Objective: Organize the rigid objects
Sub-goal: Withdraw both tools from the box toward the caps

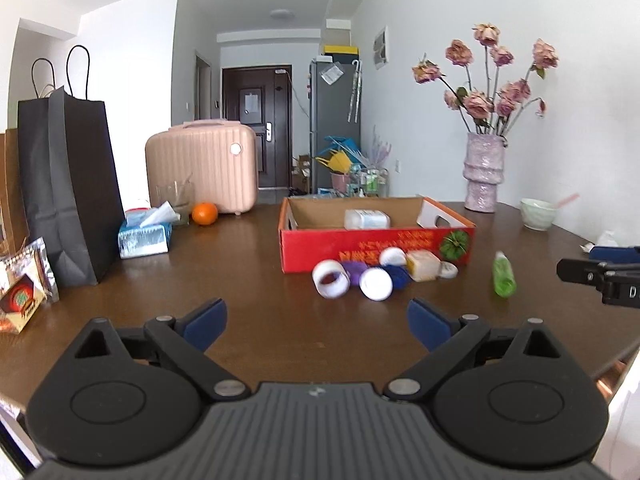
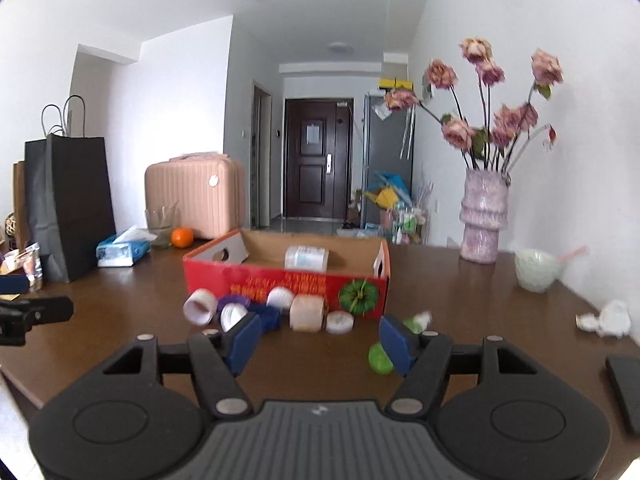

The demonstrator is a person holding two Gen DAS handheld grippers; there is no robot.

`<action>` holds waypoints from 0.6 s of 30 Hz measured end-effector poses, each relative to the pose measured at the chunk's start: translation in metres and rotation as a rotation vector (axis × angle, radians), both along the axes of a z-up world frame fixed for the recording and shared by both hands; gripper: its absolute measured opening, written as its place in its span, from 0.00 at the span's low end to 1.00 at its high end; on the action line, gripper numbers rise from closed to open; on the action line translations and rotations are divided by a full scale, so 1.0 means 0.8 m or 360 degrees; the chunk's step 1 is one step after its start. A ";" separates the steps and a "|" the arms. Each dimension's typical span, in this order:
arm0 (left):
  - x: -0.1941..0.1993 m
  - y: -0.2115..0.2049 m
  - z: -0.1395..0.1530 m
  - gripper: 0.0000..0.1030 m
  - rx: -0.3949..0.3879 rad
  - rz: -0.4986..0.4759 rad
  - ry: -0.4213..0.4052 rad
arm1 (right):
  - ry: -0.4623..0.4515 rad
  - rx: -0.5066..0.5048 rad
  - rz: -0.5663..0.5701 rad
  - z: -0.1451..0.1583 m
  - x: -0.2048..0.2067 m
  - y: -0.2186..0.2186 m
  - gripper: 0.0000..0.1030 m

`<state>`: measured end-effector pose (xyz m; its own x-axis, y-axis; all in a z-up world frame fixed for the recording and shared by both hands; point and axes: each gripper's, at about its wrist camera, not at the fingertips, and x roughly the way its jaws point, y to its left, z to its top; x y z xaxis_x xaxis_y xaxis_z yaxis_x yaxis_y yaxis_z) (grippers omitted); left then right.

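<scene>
While both claws hang low over the brown table (image 1: 248, 280), nothing is gripped yet: my left claw (image 1: 317, 322) is spread wide with bare table between its blue pads, and my right claw (image 2: 320, 340) stands partly open, also empty.

Loose pieces sit in a huddle against the near wall of the red box (image 1: 376, 246): a white ring (image 1: 331, 279), a white cap (image 1: 376, 284), purple and blue bits between them, and a cream tub (image 1: 423, 265). One white bottle (image 1: 367, 219) already lies on its side in the box.

Key relation: the green bottle (image 1: 504, 274) lies apart from the huddle, off to the right of it, flat on the table, long axis running roughly toward and away from me, cap end far. In the right wrist view the green bottle (image 2: 380, 357) is just past my right pad, partly hidden by it, slightly right of the claw's centre line. From the left claw it's well off to the right.

So right hand is the nearer one for the green bottle; I'd guess a small shift right and forward, pads closing across its narrow width. Left claw points more at the huddle, ring and cap straight ahead. Frames are blurred, so exact contact I can't tell.
</scene>
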<state>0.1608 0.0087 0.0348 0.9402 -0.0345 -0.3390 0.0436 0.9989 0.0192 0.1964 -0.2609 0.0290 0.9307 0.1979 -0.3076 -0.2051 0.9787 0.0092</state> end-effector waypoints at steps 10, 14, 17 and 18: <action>-0.023 -0.002 -0.007 0.97 0.0010 0.0010 0.0038 | 0.0086 0.0011 0.0024 -0.023 -0.040 0.001 0.65; -0.014 0.000 -0.011 0.97 0.0006 0.0023 0.0060 | 0.0094 0.0018 0.0048 -0.024 -0.032 0.005 0.65; 0.002 0.001 -0.018 0.97 0.0013 0.0038 0.0099 | 0.0123 0.0003 0.0073 -0.029 -0.017 0.012 0.65; 0.012 0.001 -0.021 0.97 0.0022 0.0046 0.0123 | 0.0139 -0.0006 0.0081 -0.031 -0.010 0.016 0.65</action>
<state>0.1705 0.0093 0.0176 0.9118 -0.0027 -0.4107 0.0168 0.9994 0.0308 0.1881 -0.2483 0.0042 0.8892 0.2429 -0.3877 -0.2530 0.9671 0.0256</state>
